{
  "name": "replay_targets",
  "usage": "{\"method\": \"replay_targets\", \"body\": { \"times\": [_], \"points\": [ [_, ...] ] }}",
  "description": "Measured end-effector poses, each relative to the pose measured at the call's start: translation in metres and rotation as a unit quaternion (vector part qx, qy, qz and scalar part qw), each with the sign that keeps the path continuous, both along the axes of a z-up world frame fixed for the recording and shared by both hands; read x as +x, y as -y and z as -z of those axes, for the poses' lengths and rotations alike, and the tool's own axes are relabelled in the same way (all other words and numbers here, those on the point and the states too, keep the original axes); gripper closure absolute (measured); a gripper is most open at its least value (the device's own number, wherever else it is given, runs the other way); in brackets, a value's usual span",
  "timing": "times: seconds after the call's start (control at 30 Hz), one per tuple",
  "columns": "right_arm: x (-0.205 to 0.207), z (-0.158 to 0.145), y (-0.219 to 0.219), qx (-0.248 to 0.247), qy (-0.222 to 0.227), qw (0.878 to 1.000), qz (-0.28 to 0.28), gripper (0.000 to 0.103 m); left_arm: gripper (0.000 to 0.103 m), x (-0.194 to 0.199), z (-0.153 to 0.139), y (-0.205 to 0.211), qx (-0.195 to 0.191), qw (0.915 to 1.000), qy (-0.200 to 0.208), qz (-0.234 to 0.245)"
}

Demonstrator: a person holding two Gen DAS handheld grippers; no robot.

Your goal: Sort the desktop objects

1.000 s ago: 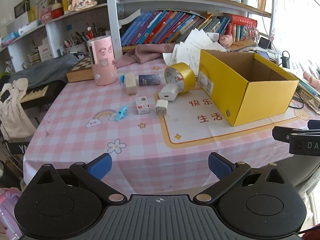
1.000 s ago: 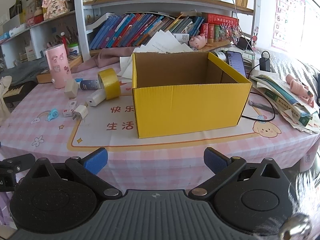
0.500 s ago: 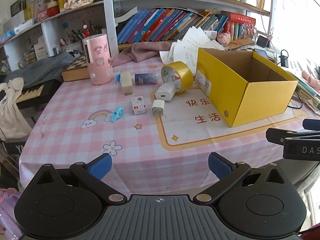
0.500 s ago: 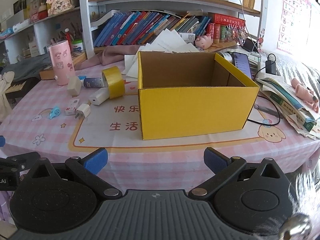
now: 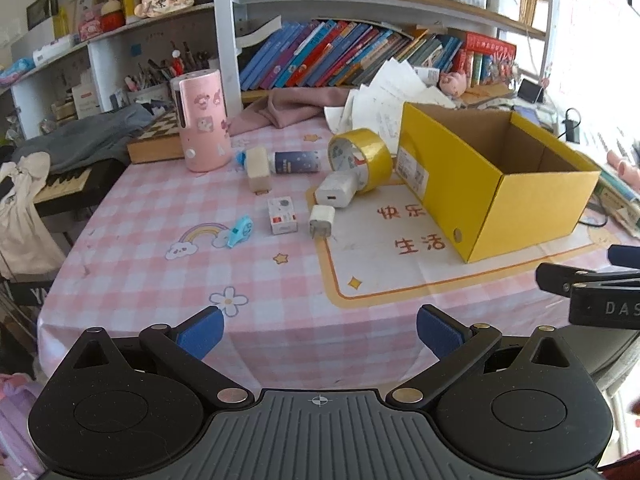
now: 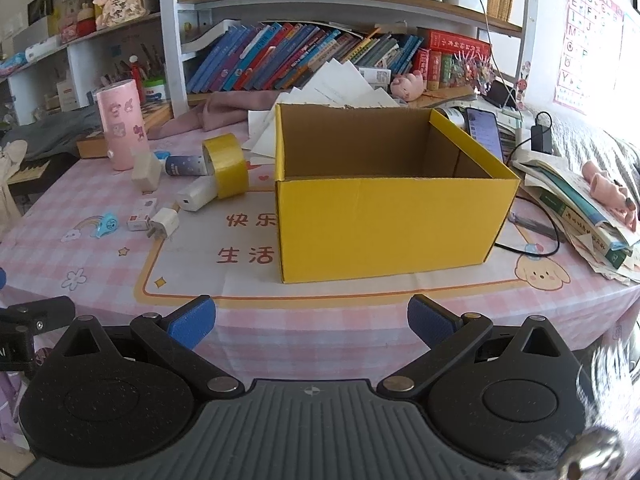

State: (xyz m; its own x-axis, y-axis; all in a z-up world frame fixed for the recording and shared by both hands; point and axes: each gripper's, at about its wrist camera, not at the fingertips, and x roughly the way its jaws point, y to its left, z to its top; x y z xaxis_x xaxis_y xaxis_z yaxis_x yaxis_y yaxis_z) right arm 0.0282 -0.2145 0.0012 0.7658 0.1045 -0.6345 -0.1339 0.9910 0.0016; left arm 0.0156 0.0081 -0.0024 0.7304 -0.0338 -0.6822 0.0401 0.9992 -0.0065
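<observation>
Left gripper (image 5: 319,328) and right gripper (image 6: 311,318): jaws spread wide, holding nothing, at the near counter (image 5: 160,280) edge. The yellow box (image 6: 384,216) stands empty. Tape roll (image 5: 362,158), chargers (image 5: 322,222) and eraser box (image 5: 282,216) lie left of it.

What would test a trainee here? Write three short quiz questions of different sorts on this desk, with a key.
1. True or false: the yellow box already holds some of the small objects.
2. Multiple choice: the yellow tape roll is (A) inside the box, (B) on its edge beside the box, (C) stacked on the pink cylinder.
3. Fill in: the left gripper and right gripper both have their jaws ____.

Key: 1 false, what shows of the inside is bare; 2 B; 3 open, holding nothing.
</observation>
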Motion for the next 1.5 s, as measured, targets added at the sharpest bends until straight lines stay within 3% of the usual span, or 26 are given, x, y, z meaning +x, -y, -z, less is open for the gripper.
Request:
{"method": "replay_targets", "body": {
  "times": [0.77,1.5],
  "points": [
    [-0.004,-0.005,-0.013,-0.001,0.010,0.999,-0.039,0.000,0.000,0.000,0.002,-0.006,-0.005,1.0000,-0.006,0.000],
    [-0.011,0.003,-0.003,-0.002,-0.018,1.000,-0.020,0.007,0.000,-0.014,0.009,-0.002,-0.019,0.9997,-0.010,0.009]
  ]
}}
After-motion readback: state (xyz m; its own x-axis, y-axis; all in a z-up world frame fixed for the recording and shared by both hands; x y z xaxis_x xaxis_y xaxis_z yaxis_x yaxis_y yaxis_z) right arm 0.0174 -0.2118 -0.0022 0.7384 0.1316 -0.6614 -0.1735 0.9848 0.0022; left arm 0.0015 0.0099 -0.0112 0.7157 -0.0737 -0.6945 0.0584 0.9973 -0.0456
